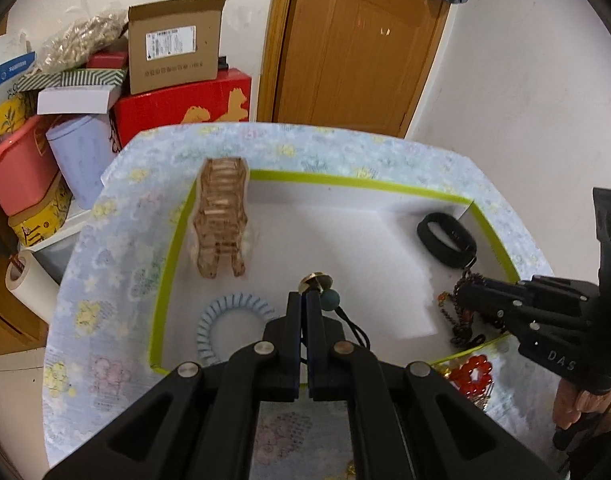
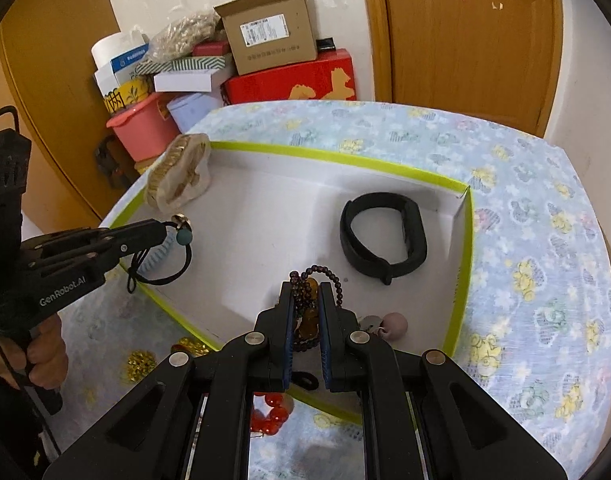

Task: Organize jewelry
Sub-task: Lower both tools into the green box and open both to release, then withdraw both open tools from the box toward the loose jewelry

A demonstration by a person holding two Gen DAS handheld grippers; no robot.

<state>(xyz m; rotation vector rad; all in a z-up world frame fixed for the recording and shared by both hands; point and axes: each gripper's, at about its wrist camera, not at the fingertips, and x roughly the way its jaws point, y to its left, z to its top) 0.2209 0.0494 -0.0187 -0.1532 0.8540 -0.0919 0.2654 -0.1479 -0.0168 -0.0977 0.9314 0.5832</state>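
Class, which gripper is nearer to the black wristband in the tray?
Right. The right gripper, shut on dark beads, is just beside the black wristband; the left gripper is across the tray.

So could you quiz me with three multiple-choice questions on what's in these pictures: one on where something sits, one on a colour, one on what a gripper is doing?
1. Where does the black wristband lie?
A. inside the white tray with the lime-green rim
B. on the floral tablecloth
C. on the red box

2. What colour is the ribbed spiral hair ring in the tray?
A. red
B. pale blue
C. black

3. What is the right gripper doing?
A. standing open over nothing
B. shut on a dark purple bead string
C. shut on the wristband

Answers:
1 A, it rests on the white floor near the tray's far corner.
2 B, the left wrist view shows it pale blue beside the left gripper.
3 B, the beads show pinched between its pads.
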